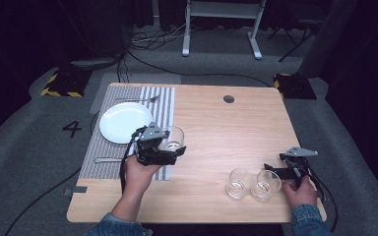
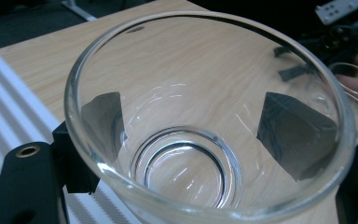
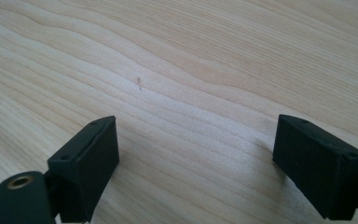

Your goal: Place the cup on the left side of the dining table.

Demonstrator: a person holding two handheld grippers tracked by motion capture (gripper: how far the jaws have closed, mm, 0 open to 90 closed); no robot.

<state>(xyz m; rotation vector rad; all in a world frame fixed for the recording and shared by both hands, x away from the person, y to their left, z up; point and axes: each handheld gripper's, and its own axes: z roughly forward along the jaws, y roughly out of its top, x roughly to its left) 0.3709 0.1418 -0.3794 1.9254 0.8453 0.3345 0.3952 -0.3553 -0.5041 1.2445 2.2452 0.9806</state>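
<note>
The glass [image 1: 171, 138], held upright between the left gripper [image 1: 173, 147] fingers [image 2: 292, 135], is carried just beside the striped placemat [image 1: 163, 102], while the right gripper [image 1: 270, 173] fingers [image 3: 87, 163] are spread with nothing between them.

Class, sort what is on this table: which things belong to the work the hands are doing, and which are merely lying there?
In the job:
- left gripper, shut on the glass
- right gripper, open beside the two other glasses

Lying about:
- white plate
- striped placemat
- fork beyond the plate
- another utensil nearer the person
</note>
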